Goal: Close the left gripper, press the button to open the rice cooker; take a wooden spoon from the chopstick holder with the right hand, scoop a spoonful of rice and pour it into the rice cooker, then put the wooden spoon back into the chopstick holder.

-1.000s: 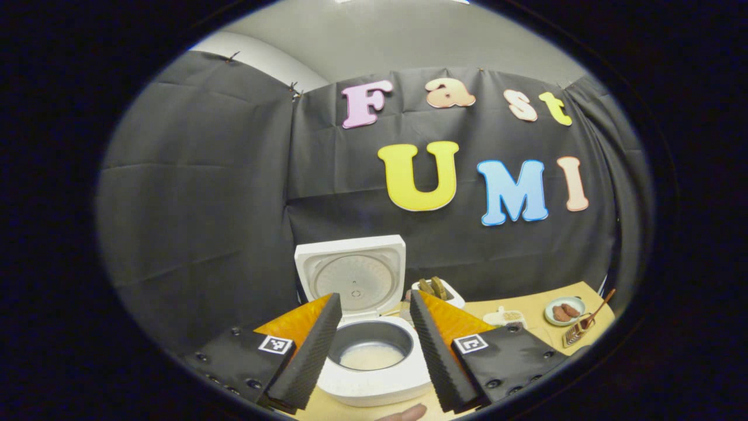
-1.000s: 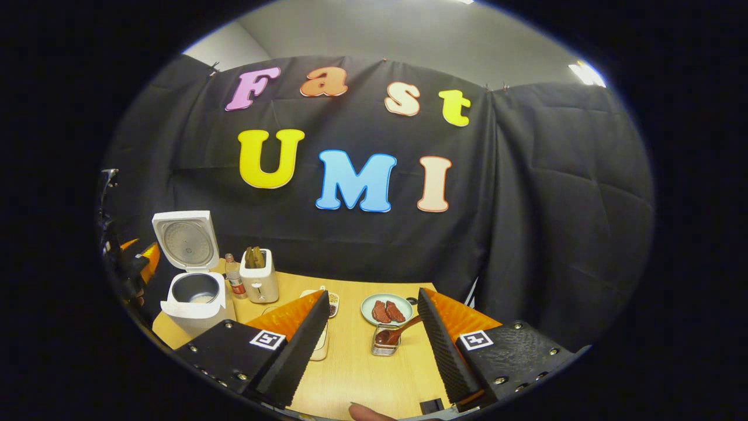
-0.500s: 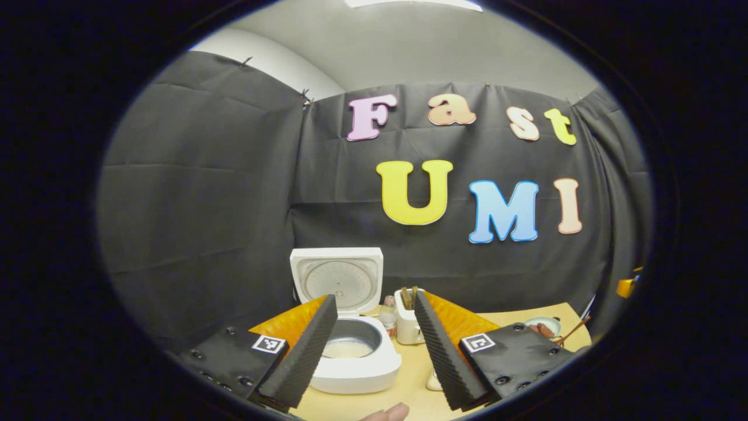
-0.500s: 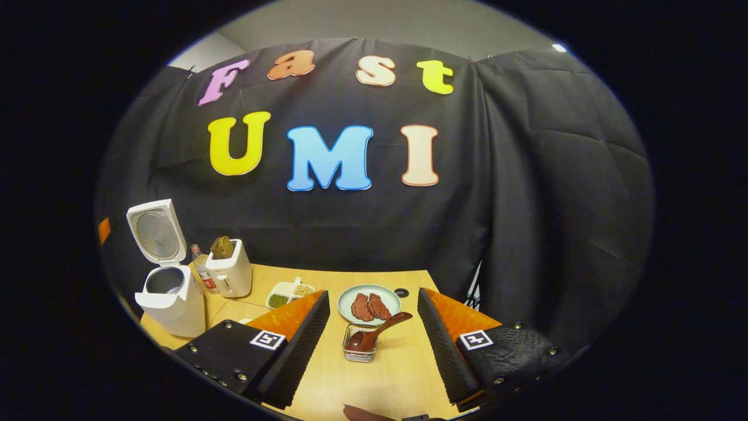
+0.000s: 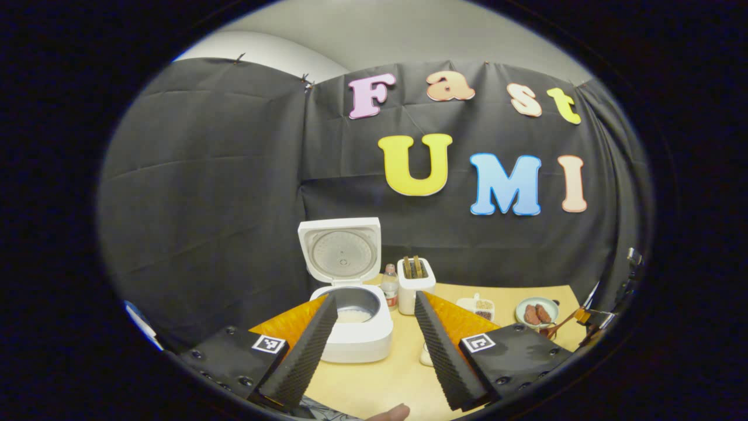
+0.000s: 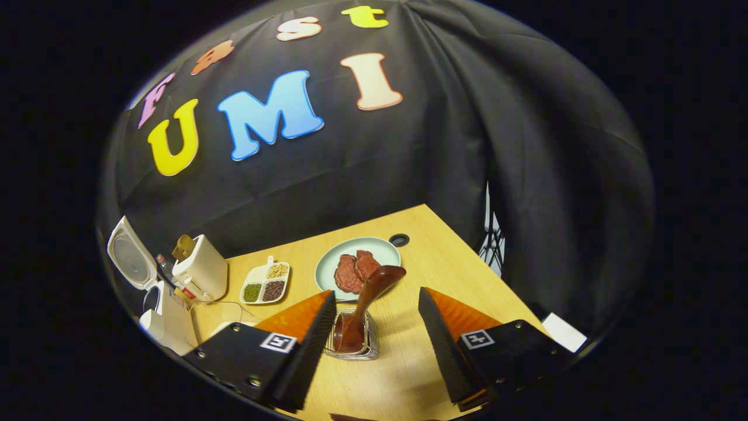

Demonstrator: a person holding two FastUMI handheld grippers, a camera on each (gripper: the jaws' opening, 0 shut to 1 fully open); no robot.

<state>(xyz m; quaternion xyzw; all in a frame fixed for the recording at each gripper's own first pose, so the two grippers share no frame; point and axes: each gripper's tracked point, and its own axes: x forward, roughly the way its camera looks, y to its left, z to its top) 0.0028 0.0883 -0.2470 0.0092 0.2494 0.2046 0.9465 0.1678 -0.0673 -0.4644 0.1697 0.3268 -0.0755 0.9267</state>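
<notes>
**Spoon back in its holder, or about to be lifted**

The rice cooker (image 5: 350, 310) stands open at the desk's left edge. The right hand-held gripper (image 6: 374, 345), fingers apart and empty, hovers over the wooden spoon (image 6: 365, 307) in the chopstick holder (image 6: 352, 345). If fetching, it must lower and close on the handle.

Glossy wooden spoon (image 6: 365, 301), wire chopstick holder (image 6: 352, 349)

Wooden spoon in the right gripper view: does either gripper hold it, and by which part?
Nothing is held. The wooden spoon stands in the chopstick holder, between the open right gripper fingers, untouched. The left gripper is open, empty.
</notes>
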